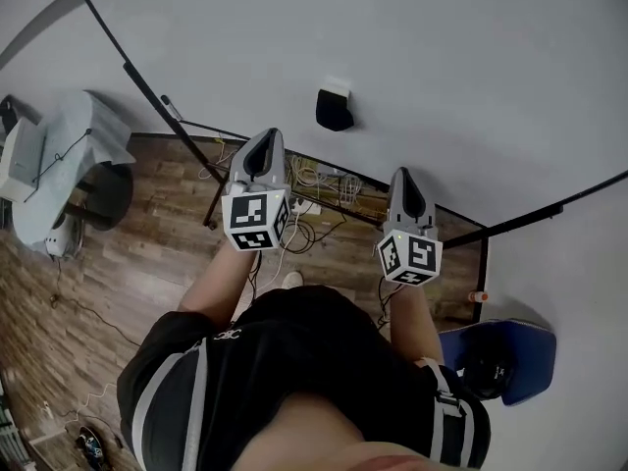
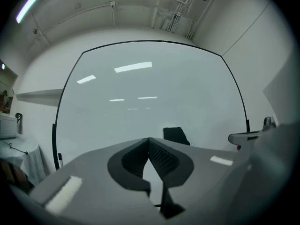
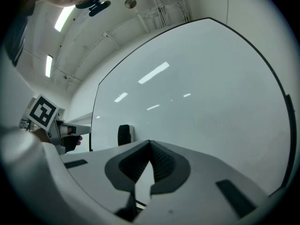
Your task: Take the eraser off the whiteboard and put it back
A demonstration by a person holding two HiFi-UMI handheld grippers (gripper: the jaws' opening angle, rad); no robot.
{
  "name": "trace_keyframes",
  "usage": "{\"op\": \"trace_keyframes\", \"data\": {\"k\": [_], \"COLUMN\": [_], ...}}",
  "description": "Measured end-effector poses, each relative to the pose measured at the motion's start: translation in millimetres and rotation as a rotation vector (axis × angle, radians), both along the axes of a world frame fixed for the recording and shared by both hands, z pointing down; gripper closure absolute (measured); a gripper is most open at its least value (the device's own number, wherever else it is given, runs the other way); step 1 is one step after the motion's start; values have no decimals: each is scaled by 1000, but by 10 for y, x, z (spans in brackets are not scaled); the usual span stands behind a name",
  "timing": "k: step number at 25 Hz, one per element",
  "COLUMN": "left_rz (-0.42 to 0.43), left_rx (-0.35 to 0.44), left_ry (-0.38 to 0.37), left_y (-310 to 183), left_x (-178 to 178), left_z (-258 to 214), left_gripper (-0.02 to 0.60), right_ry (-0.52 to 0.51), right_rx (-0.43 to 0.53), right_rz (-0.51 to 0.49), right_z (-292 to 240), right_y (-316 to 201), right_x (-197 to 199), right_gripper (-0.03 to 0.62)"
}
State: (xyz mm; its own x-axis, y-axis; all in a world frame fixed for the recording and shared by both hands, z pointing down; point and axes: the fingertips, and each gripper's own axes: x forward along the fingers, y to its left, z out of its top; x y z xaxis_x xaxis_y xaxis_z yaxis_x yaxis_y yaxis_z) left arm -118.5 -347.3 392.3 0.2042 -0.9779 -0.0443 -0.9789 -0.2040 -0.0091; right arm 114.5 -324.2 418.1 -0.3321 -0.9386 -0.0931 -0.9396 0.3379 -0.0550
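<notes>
Found eraser (image 1: pixel 335 109) stuck on whiteboard (image 1: pixel 471 77) ahead, with left gripper (image 1: pixel 261 148) and right gripper (image 1: pixel 406 180) both pressed together on nothing, well short of it; judged either not yet lifted or already put back.

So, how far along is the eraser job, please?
Done: nothing shows; the eraser sits on the whiteboard. In hand: nothing; left gripper and right gripper are shut, empty, short of it. Remaining: lifting it off and replacing it, unless that already happened.
</notes>
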Motion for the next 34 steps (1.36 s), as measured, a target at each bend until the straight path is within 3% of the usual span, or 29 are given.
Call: {"op": "trace_keyframes", "data": {"k": [5,13,34], "left_rz": [-33,-63,-19], "left_rx": [-69,-137,-175], "left_ry": [0,-1,-26], "left_y": [203,435,426], "left_x": [-293,-553,-304], "left_z": [245,504,641], "left_gripper": [572,572,572], "right_ry": [21,9,-14], "right_rx": [47,26,9], "right_rz": [-55,-120,-129], "right_z": [-68,-52,11], "right_y": [-11,18,9], "right_x": [-347,-657,-510], "right_gripper": [589,589,589]}}
